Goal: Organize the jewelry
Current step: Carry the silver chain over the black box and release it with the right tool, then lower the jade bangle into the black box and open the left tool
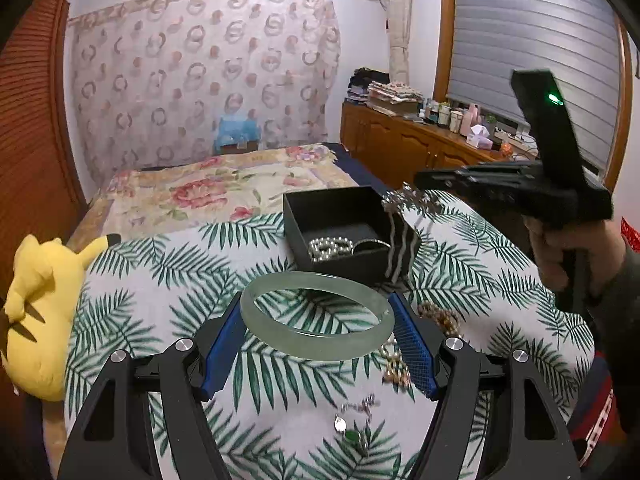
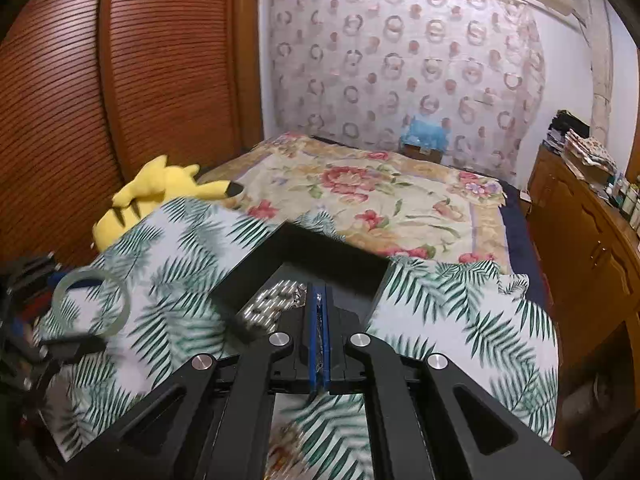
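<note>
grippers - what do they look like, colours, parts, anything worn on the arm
Both the left gripper and right gripper have black angular linkage arms with silver round pivot caps and blue textured pads. The right one carries a black block with a green light. The person's sleeve is dark.

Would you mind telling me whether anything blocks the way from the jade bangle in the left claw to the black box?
Only partly: a silver chain hanging from the right claw drapes over the black box at its near right corner. Otherwise the jade bangle has a clear path.
</note>
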Demonstrator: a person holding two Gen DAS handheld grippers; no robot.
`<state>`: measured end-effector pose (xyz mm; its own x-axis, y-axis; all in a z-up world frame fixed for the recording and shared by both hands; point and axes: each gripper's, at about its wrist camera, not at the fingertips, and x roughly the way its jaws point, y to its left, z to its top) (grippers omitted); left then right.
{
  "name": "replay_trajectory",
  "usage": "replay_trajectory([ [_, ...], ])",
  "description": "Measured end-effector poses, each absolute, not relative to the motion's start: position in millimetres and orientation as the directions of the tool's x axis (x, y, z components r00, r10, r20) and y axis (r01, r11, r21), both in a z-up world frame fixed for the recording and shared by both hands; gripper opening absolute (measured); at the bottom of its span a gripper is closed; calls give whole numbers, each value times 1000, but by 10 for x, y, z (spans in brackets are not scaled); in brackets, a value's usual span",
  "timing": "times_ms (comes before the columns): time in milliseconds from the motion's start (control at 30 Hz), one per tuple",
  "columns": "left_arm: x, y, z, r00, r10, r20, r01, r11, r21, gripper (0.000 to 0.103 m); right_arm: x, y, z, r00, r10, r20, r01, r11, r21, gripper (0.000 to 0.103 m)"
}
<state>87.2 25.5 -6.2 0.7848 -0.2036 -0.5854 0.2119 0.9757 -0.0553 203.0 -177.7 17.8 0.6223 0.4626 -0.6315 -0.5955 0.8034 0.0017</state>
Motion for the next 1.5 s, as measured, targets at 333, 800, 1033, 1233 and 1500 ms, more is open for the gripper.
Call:
replay_trajectory([
  [333,1224,128,-15,781,-198,-592,229,973,-23,68,2660,-1708,73,619,453,-641,-547,835,61,3],
  [800,1641,-104,-30,769,-181,-613,237,971,10,68,2675,-1758,-176,592,473,-653,-569,819,77,5],
  [1033,1920,-207,-106,763,-158,-627,227,973,32,68,2479,-2007,-206,595,476,-648,-568,819,80,5],
  [1233,2188,-281,-212,745,-131,-654,207,977,41,68,2345,-2238,-326,587,478,-653,-558,824,100,5],
  [1500,2334,-400,-275,727,-112,-677,205,977,59,68,2236,-2420,-446,585,474,-659,-543,832,116,5],
])
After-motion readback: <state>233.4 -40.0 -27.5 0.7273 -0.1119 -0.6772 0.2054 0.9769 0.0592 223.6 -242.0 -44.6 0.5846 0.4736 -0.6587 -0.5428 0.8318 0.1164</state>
